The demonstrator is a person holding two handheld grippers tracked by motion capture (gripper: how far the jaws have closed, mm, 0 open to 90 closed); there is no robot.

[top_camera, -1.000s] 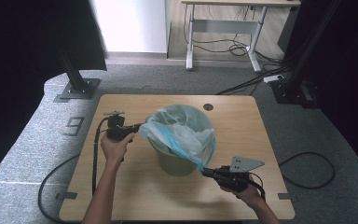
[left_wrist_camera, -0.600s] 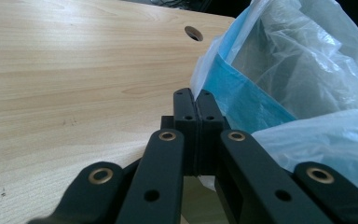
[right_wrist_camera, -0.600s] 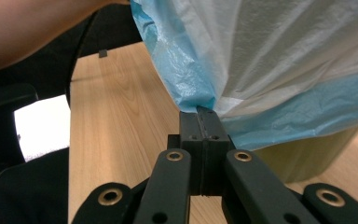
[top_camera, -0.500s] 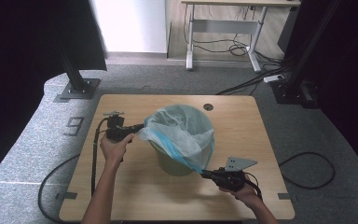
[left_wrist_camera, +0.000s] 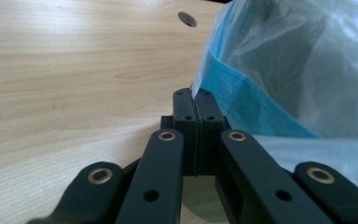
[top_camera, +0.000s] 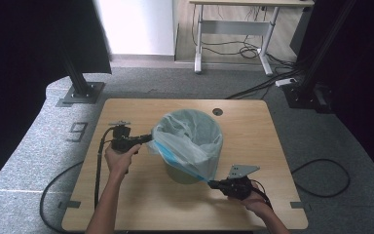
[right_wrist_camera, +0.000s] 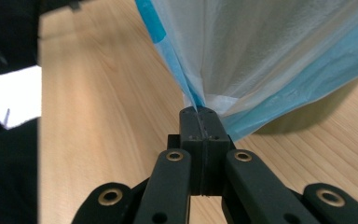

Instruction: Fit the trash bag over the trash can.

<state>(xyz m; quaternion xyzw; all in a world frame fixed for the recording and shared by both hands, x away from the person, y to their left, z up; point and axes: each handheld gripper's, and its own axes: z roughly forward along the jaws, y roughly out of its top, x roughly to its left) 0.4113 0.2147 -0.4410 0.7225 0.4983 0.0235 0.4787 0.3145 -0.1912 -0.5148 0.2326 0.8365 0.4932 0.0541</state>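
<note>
Bag: a thin, see-through bag [top_camera: 187, 141] with a blue hem is lining the bin at the middle of the table; its mouth is being held wide and its rim is folding over the bin's top on the near side.
Bag edge, left: the blue hem [left_wrist_camera: 242, 100] is running straight into the left tool's closed tips, seen close in the left gripper view.
Bag edge, right: in the right gripper view the plastic [right_wrist_camera: 261, 56] is gathering into a point and is entering the closed tips of the right tool.
Bin: a round, pale green bin [top_camera: 181, 173] is standing upright near the table's centre, its lower wall showing under the draped plastic.
Left tool: the left tool [top_camera: 148, 139] is pinching the bag's rim just left of the bin, jaws pressed together on the film; a hand [top_camera: 119, 156] is holding it level.
Right tool: the right tool [top_camera: 211, 184] is clamping the bag's low corner at the bin's near right, jaws together on the plastic, and is sitting close to the table top.
Table: a light wooden table [top_camera: 141, 204] is carrying the bin; a small round hole [top_camera: 217, 111] is lying beyond the bin.
Cable: a black cable [top_camera: 97, 170] is trailing from the left tool toward the near edge.
</note>
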